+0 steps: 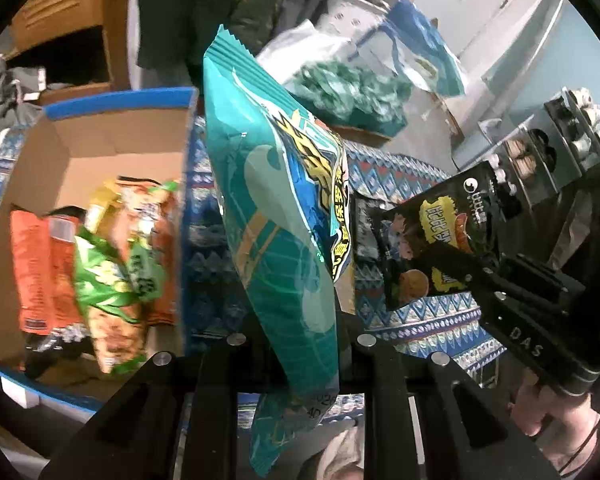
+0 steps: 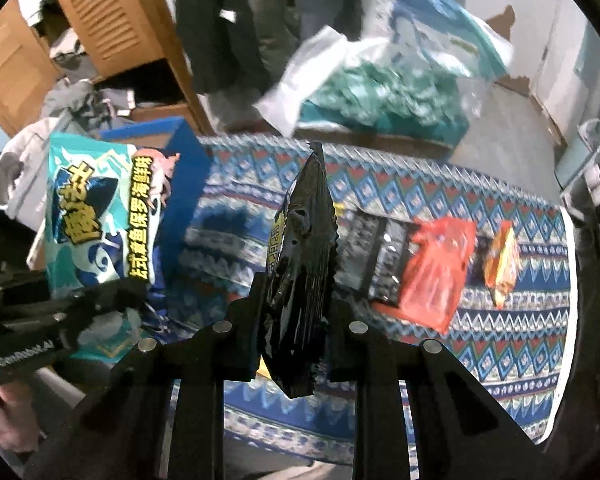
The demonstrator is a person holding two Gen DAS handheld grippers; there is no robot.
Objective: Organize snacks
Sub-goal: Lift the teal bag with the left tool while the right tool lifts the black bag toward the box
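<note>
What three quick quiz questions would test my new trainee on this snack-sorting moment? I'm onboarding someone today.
1. True or false: the left claw holds a teal snack bag.
2. What colour is the bag in the right claw? A) red B) black C) green
3. Fill in: the cardboard box with snacks inside has a ___ rim.

Key:
1. True; both claws are shut on bags.
2. B, the black snack bag. The red packet lies on the patterned tablecloth.
3. Blue.
</note>
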